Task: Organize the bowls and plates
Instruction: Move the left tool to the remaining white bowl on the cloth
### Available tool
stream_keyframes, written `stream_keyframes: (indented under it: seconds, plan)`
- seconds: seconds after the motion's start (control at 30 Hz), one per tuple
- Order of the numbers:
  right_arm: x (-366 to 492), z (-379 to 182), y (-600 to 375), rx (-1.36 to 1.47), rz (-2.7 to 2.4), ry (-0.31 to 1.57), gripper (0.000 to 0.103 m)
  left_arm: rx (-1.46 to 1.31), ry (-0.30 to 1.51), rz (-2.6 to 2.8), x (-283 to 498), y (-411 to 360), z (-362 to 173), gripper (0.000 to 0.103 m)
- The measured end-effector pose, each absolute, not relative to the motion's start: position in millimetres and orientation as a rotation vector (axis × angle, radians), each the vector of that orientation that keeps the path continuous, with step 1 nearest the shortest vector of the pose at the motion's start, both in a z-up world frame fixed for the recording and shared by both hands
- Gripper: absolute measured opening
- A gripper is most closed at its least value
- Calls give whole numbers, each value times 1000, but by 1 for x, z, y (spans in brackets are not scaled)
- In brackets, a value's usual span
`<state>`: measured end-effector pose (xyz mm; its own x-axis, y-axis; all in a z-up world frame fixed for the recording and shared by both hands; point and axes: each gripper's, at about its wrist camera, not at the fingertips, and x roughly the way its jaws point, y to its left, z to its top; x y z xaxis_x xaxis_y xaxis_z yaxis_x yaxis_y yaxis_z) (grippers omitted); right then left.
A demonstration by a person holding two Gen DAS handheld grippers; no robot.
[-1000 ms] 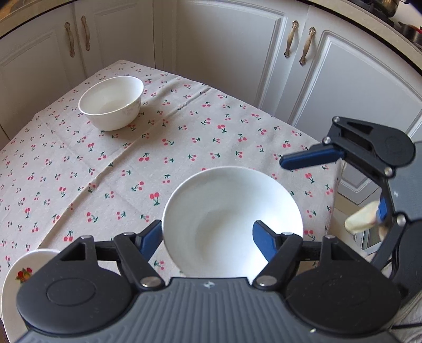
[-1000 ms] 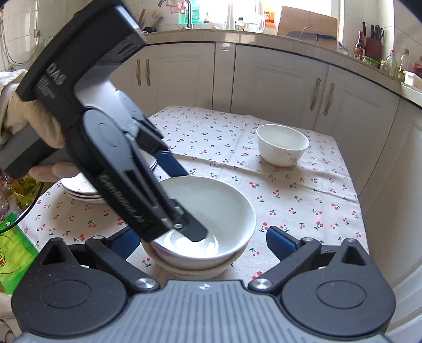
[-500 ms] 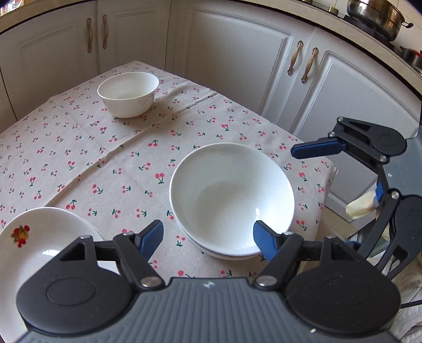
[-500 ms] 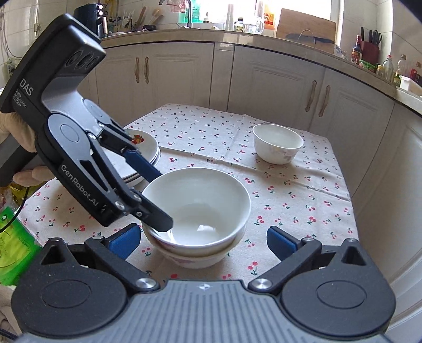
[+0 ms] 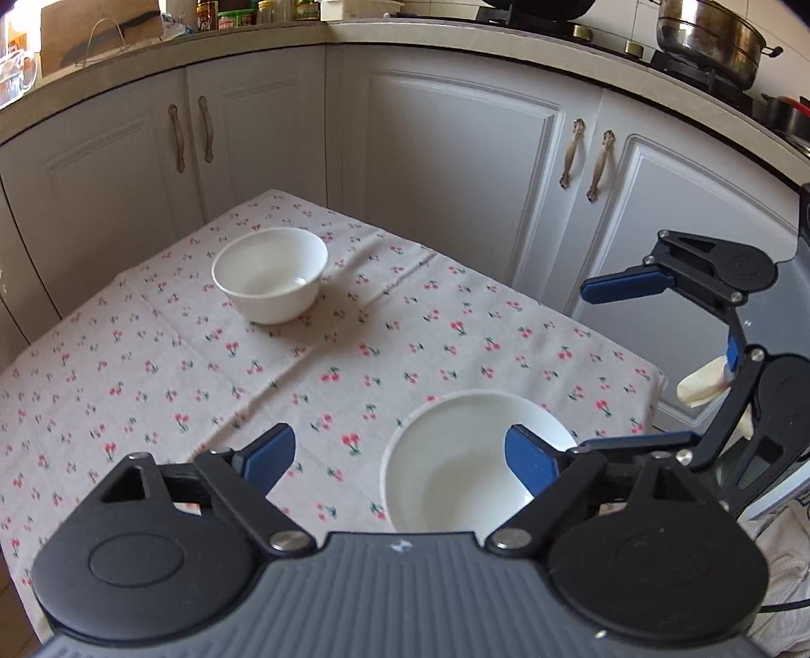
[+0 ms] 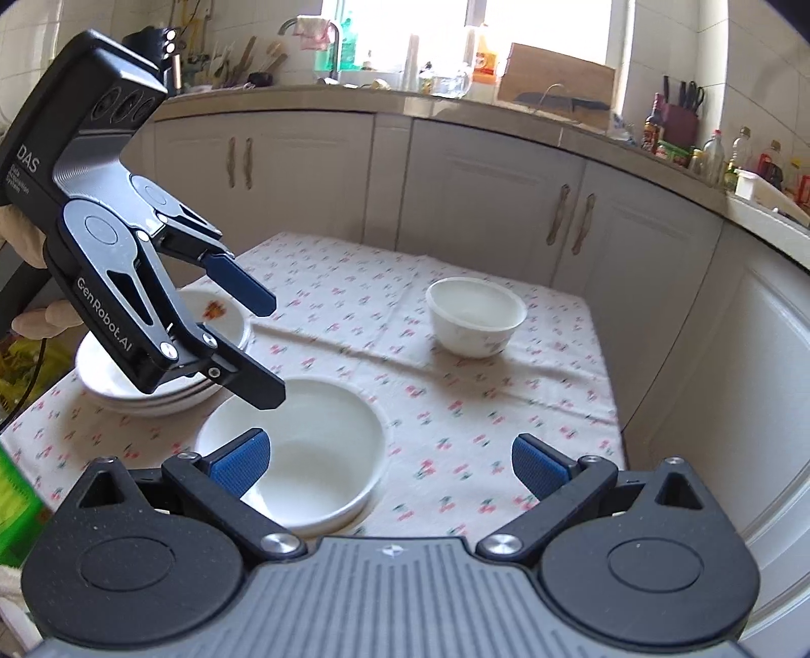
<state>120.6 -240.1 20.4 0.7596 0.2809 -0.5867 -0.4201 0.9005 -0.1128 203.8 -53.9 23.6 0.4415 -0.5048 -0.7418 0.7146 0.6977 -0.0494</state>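
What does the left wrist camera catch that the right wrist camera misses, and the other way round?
Only the left wrist view shows the steel pot on the stove. Only the right wrist view shows the stack of plates, the sink tap and the knife block. Both show the cherry tablecloth, the small bowl at the far end, the nested wide bowls near the edge, and each other's claw: the left claw and the right claw, both open and empty.
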Motion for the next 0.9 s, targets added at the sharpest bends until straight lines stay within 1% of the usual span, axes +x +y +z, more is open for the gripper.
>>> stream_keyframes:
  seconds: [0.37, 0.9]
  plan:
    - [190, 25, -263, -245, 369, 597, 103, 322, 814, -738, 281, -76, 24, 90]
    - [291, -11, -267, -243, 443, 683, 103, 242, 890, -649, 402, -95, -13, 90]
